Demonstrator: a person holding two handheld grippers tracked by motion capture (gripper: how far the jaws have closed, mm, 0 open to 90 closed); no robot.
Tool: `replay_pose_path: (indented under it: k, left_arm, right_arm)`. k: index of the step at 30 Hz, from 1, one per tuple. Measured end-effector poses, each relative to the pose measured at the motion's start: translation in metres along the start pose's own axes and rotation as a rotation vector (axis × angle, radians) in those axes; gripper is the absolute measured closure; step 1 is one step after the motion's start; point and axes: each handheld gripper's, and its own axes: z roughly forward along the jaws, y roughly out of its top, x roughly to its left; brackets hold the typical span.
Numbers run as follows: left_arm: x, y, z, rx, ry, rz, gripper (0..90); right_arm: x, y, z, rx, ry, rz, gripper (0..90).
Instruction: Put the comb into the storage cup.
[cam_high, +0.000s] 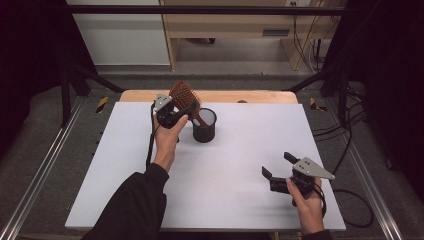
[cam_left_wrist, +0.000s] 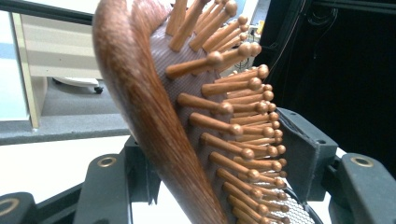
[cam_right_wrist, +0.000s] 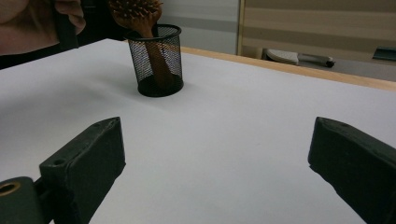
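Observation:
A brown wooden hairbrush (cam_high: 184, 95) stands tilted with its handle down inside a black mesh cup (cam_high: 204, 131) at the back middle of the white table (cam_high: 225, 195). My left gripper (cam_high: 182, 107) is shut on the brush head just above the cup. In the left gripper view the wooden back and pegged bristles of the hairbrush (cam_left_wrist: 154, 116) sit between the two jaws, with the mesh cup's rim (cam_left_wrist: 294, 210) below. My right gripper (cam_high: 276, 164) rests open near the front right, nothing between its jaws. It faces the cup (cam_right_wrist: 159, 60) and brush (cam_right_wrist: 137, 11) from well away.
The table's wooden back edge (cam_high: 250, 96) lies just behind the cup. Black frame bars and cables flank the table on both sides. The person's left hand (cam_right_wrist: 28, 18) holds the gripper next to the cup. White tabletop stretches between the cup and the right gripper.

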Motion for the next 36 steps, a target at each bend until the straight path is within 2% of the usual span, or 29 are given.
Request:
replay_pose_path:
  k: [9,15,21,36]
  left_arm:
    - [-0.0001,-0.0002,-0.0005,0.001,0.008,0.029,36.3]
    - [0.0002,-0.0005,-0.0007,0.0,0.005,0.032,36.0]
    - [-0.0002,-0.0001,-0.0014,-0.004,0.013,0.057,34.1]
    - [0.0016,-0.0007,-0.0018,-0.007,0.024,0.064,31.0]
  right_arm:
    - [0.0,-0.0002,0.0001,0.001,0.001,0.001,4.0]
    - [0.0003,-0.0002,0.0004,0.002,0.001,0.002,4.0]
    - [0.0003,-0.0003,0.0004,0.002,0.002,0.002,4.0]
    - [0.0007,-0.0002,0.0006,0.002,0.002,0.006,4.0]
